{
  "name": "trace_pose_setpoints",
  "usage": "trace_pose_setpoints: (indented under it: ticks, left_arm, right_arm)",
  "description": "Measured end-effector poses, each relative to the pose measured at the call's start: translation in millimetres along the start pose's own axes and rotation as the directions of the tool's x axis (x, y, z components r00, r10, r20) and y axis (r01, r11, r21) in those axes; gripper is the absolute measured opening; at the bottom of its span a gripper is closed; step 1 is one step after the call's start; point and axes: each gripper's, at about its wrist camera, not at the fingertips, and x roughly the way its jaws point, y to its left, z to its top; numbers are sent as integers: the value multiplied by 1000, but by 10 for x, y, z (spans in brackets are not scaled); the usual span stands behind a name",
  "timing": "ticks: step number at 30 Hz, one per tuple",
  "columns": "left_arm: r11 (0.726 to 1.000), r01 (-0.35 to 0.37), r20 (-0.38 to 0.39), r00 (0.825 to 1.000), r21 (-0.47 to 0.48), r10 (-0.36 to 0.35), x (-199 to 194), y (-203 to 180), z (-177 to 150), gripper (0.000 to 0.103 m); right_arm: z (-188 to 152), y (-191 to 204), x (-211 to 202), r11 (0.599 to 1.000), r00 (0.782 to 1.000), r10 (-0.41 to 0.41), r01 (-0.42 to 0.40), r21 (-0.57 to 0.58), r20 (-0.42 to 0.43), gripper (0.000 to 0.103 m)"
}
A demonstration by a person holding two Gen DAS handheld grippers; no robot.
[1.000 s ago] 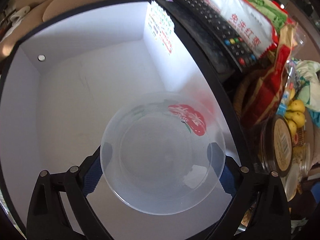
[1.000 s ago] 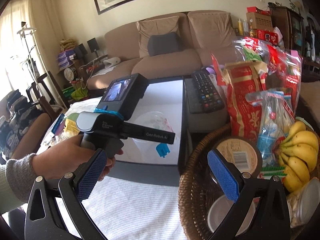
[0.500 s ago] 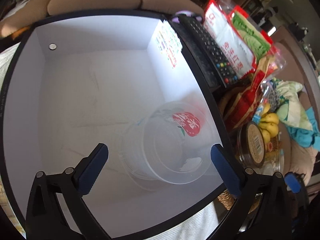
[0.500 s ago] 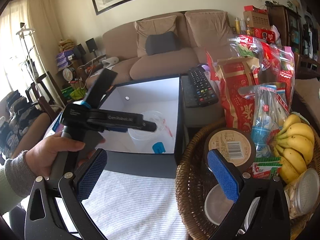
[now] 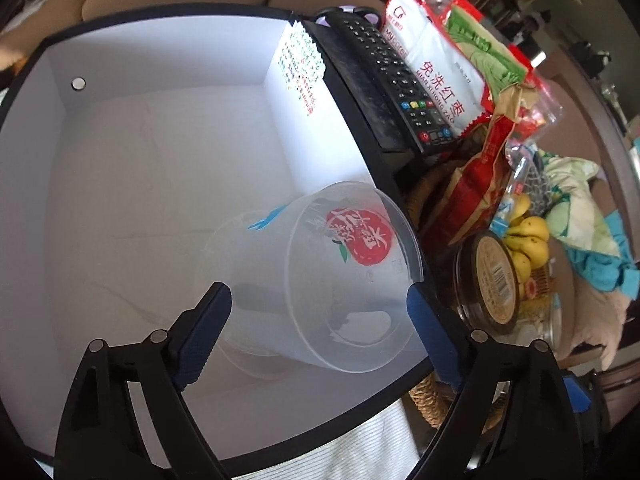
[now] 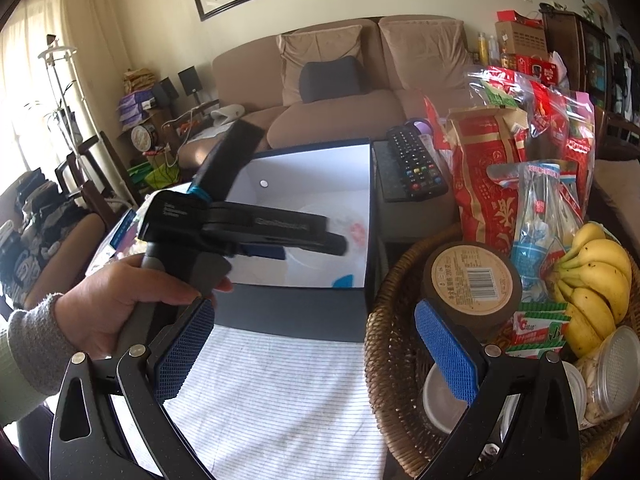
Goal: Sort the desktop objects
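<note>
Holding my left gripper [image 5: 316, 320] over the white-lined box [image 5: 160, 152], I look down on the clear plastic cup [image 5: 320, 280] lying tipped on its side on the box floor, against the right-hand wall, its mouth toward me and its red printed label [image 5: 360, 240] showing through. My blue pads [image 5: 204, 328] stand wide on either side of the cup's rim without pressing on it, and the jaws are closing a little. My right gripper [image 6: 316, 344] hangs spread and empty above the striped cloth [image 6: 272, 392], between the box and the wicker basket [image 6: 384, 360]. From there I see my left hand [image 6: 120, 300] around the other tool's handle. A remote control [image 5: 396, 88] lies just beside the box. In the basket sit bananas [image 6: 596, 276], a brown round tub [image 6: 472, 280] and snack bags [image 6: 488, 184].
</note>
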Motion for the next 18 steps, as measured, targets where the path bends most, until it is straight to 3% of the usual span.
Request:
trace_pose_setpoints:
  ticks: [4, 8, 11, 14, 16, 18]
  left_arm:
    - [997, 17, -22, 1000, -76, -19, -7, 155, 13, 88]
    - [988, 64, 45, 997, -140, -59, -168, 364, 97, 89]
    - [988, 83, 69, 995, -131, -74, -202, 391, 218, 89]
    - [995, 75, 44, 996, -64, -72, -114, 283, 315, 87]
    - [999, 41, 8, 999, -35, -40, -20, 200, 345, 73]
    - [999, 20, 10, 1000, -33, -19, 1, 172, 356, 67]
  right_arm:
    - [-21, -27, -17, 1000, 1000, -5, 5, 17, -3, 103]
    - [-44, -26, -31, 1000, 1000, 1, -1, 28, -2, 103]
    - [-63, -5, -26, 1000, 1000, 2, -2, 21, -6, 103]
    - [-72, 15, 2, 1000, 1000, 6, -5, 18, -11, 103]
    - [-73, 21, 30, 1000, 1000, 6, -6, 15, -17, 103]
    - [-76, 28, 64, 1000, 1000, 9, -8, 12, -24, 103]
